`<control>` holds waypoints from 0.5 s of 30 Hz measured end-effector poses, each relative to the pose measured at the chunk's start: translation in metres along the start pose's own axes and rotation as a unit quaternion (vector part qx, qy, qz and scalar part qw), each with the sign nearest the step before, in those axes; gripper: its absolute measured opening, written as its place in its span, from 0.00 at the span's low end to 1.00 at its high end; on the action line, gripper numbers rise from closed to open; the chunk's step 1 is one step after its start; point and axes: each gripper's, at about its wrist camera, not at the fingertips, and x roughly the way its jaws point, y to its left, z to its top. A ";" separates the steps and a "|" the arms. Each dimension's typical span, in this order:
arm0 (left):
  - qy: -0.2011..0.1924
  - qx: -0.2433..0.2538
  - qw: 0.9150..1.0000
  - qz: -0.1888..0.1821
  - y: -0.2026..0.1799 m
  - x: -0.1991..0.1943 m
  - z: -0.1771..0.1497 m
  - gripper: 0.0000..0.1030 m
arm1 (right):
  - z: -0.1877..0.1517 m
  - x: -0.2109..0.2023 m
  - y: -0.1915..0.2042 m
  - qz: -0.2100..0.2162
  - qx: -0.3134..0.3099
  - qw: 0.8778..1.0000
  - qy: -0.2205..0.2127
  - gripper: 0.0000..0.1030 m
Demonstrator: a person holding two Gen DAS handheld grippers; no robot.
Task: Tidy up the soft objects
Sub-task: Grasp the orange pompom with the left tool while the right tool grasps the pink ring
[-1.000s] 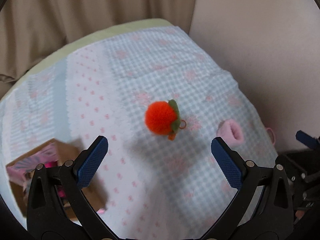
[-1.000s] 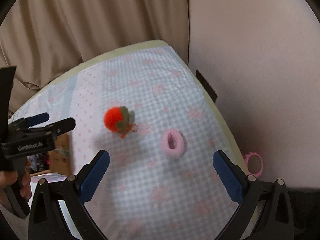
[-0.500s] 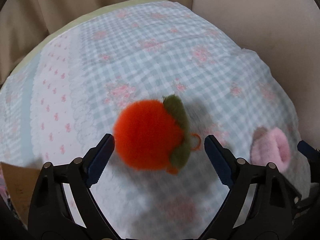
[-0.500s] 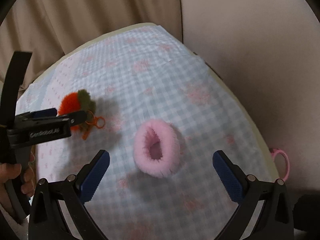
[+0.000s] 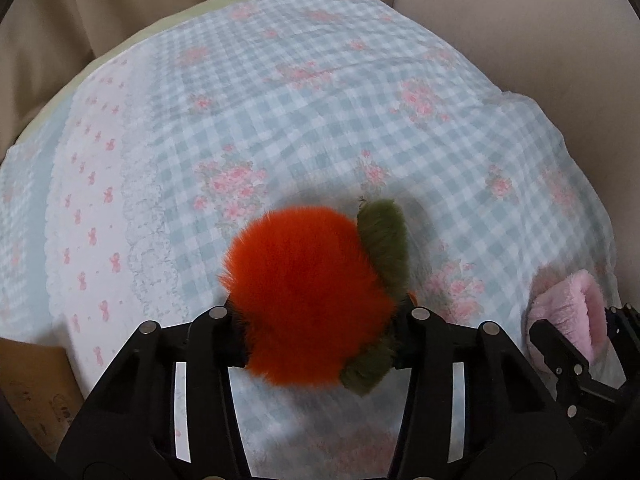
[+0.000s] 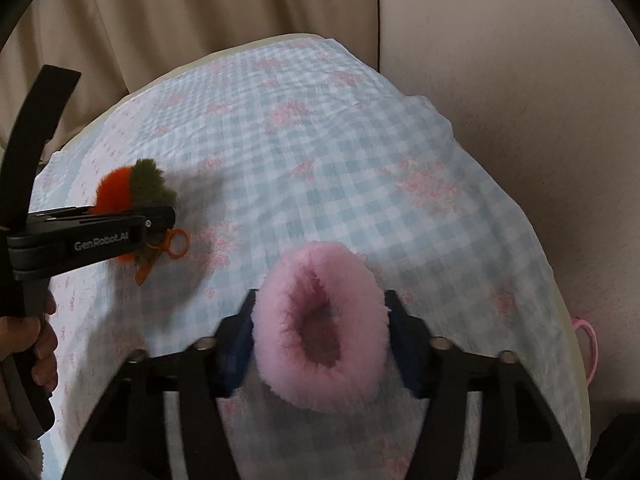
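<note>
In the left wrist view, the left gripper [image 5: 316, 322] has its jaws pressed into the sides of a fluffy orange pompom with olive-green felt leaves [image 5: 308, 296], low over the blue gingham floral cloth [image 5: 304, 120]; it looks light and squashy, best pinched across its middle. In the right wrist view, the right gripper [image 6: 320, 338] squeezes a fuzzy pink ring-shaped scrunchie [image 6: 320, 328] across its width, equally soft and likely to deform rather than slip.

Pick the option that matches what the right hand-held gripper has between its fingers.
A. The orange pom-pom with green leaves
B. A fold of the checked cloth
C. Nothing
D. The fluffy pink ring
D. In the right wrist view the right hand-held gripper is closed on the fluffy pink ring, its blue pads pressing both sides, while the orange pom-pom sits in the left hand-held gripper.
</note>
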 end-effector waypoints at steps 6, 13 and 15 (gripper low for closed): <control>-0.016 -0.005 1.000 -0.005 0.002 -0.026 0.003 0.42 | 0.005 -0.009 -0.001 0.004 -0.001 1.000 -0.007 0.42; -0.044 -0.009 0.999 -0.009 0.003 -0.085 0.007 0.42 | 0.022 -0.045 0.003 0.006 0.000 1.000 -0.030 0.42; -0.056 -0.013 0.998 -0.010 0.005 -0.110 0.008 0.42 | 0.031 -0.064 0.006 0.007 0.000 0.999 -0.041 0.42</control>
